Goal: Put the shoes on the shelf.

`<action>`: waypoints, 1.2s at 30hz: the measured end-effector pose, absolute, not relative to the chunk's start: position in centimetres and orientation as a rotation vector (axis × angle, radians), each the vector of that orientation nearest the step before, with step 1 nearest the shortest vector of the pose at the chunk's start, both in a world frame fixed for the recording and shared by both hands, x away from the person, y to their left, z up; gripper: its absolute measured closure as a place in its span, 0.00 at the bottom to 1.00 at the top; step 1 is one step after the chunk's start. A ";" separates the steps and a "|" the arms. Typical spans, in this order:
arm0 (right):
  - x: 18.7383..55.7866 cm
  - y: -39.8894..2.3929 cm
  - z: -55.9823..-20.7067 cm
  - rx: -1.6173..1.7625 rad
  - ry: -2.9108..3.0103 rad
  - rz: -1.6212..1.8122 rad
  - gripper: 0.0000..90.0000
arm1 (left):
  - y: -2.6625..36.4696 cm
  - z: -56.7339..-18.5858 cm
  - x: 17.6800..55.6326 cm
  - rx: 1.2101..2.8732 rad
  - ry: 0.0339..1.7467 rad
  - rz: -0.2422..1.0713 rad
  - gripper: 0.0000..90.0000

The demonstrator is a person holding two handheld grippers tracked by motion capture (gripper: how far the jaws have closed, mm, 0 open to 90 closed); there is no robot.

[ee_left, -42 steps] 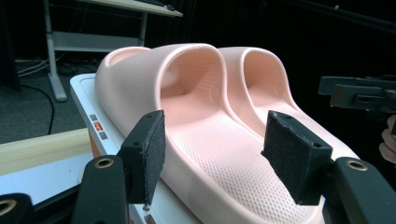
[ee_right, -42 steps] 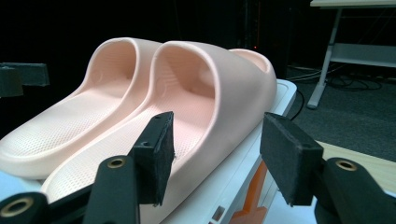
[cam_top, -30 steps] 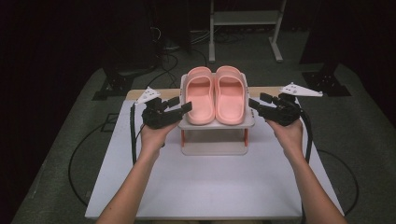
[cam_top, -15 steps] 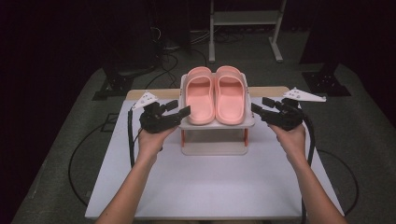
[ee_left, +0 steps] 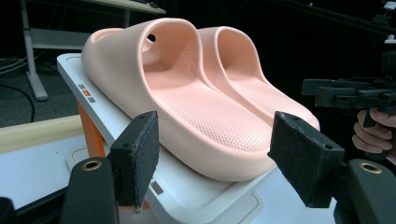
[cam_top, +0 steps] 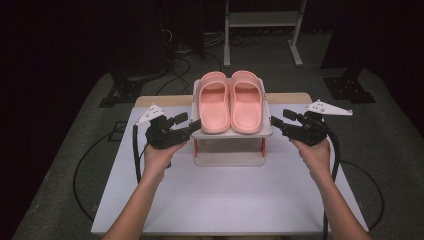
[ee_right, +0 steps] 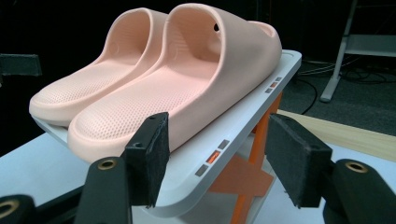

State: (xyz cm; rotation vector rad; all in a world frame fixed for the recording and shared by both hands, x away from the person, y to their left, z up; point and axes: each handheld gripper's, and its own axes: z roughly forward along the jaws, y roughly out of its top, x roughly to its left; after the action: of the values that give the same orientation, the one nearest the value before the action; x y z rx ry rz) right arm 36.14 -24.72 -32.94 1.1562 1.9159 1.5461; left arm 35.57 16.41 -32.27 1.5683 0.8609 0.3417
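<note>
Two pink slippers (cam_top: 215,102) (cam_top: 246,102) lie side by side, heels toward me, on a white shelf (cam_top: 230,134) with orange legs. My left gripper (cam_top: 189,122) sits at the shelf's front left corner. Its jaws have just been opening; in the left gripper view (ee_left: 219,158) the near slipper's heel (ee_left: 210,135) shows between the pads (ee_left: 140,154), untouched. My right gripper (cam_top: 280,117) is at the front right corner, its jaws also just opening. In the right gripper view (ee_right: 224,158) the shelf rim (ee_right: 243,135) lies between its pads (ee_right: 299,161), which press on nothing.
The rack stands at the back middle of a white table top (cam_top: 225,200) with a wooden strip (cam_top: 160,101) along its far edge. A metal frame stand (cam_top: 260,20) and black stand bases (cam_top: 120,92) are on the floor behind. Cables (cam_top: 95,160) trail at the left.
Both grippers have drawn back a little from the shelf toward the person, and their jaws stand slightly wider. The slippers and rack have not moved.
</note>
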 end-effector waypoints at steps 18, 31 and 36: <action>34.5 -25.6 -34.1 1.156 1.916 1.564 0.41 | 17.2 -33.4 34.1 1.566 0.850 0.358 0.34; 33.9 -26.3 -35.3 1.167 1.923 1.575 0.39 | 18.0 -34.6 33.2 1.564 0.855 0.350 0.32; 33.7 -26.4 -35.6 1.170 1.922 1.579 0.39 | 18.4 -34.9 32.9 1.560 0.857 0.351 0.32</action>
State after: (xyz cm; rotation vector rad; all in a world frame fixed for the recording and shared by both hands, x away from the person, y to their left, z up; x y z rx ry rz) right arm 33.69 -26.38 -35.57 1.1703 1.9224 1.5793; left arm 32.89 18.42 -34.92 1.5600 0.8566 0.3514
